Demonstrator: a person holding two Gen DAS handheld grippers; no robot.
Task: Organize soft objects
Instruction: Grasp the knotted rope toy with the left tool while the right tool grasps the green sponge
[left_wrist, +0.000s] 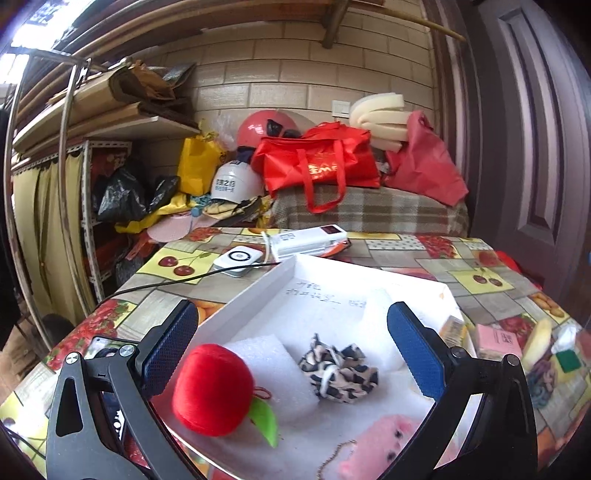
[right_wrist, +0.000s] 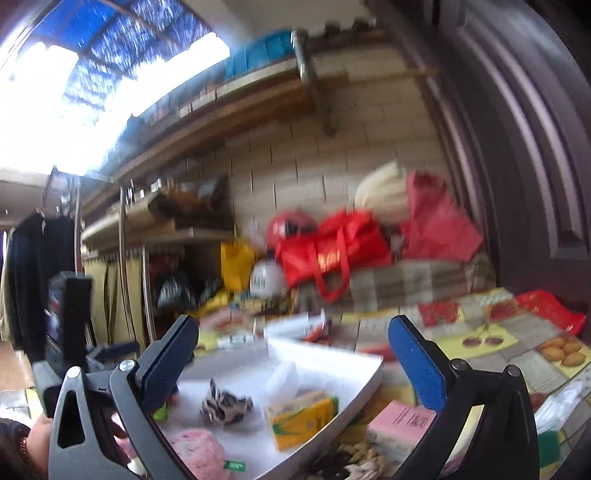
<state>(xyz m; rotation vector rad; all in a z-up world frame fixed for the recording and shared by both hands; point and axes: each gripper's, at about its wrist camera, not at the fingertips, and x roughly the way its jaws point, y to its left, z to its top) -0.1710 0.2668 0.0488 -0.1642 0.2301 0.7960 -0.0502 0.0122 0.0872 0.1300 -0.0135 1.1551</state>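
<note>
1. A cluttered storeroom; a counter (left_wrist: 399, 254) in fruit-print oilcloth carries a white tray (left_wrist: 258, 291).
2. Lower centre of the tray: red plush apple (left_wrist: 212, 389), leopard scrunchie (left_wrist: 338, 373), pink plush (left_wrist: 388, 443).
3. Left tongs (left_wrist: 291, 350) and right tongs (right_wrist: 291, 363) stand apart, empty.
4. Risk: the pink tissue pack (right_wrist: 400, 424) lies outside the tray's rim; a hurried grab could catch the rim.

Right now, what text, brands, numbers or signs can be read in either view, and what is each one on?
"EME", partial gold letters cut off by a handle: red tote bag.
Dark characters on the white helmet: too small to read.
Handwriting on the white box floor: too faint to read.
Print on the pink packet: too small.
Print on the yellow-green tissue pack: blurred.
Display on the white power bank: unreadable.
</note>
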